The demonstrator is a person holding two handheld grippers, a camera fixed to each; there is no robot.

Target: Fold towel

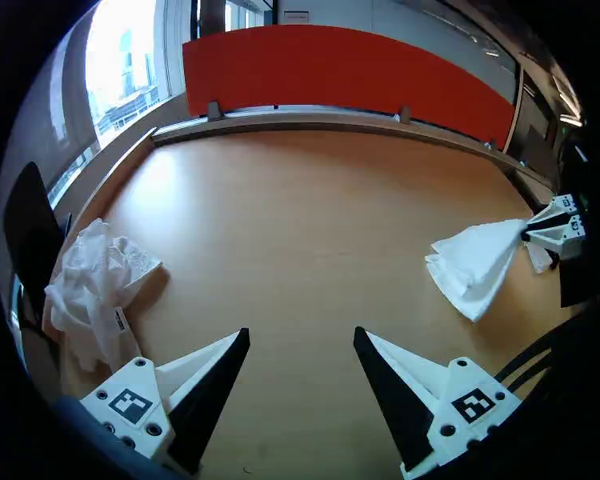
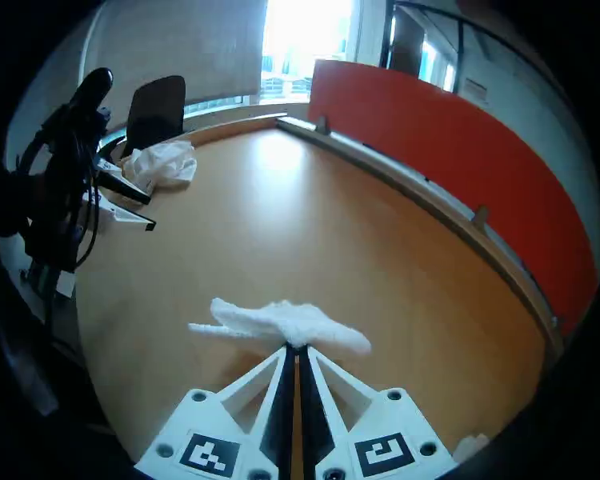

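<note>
Left gripper (image 1: pixel 300 332): fingers spread wide, nothing between them, pointing forward and level. Right gripper (image 2: pixel 298 350): fingers pressed together, tips pinching towel (image 2: pixel 300 322); sits at far right, pointing left.

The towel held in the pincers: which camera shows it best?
The left gripper view: the held towel hangs in full, side on, from the right gripper. The right gripper view shows it close up but foreshortened, as a bunched strip just ahead of the camera.
</note>
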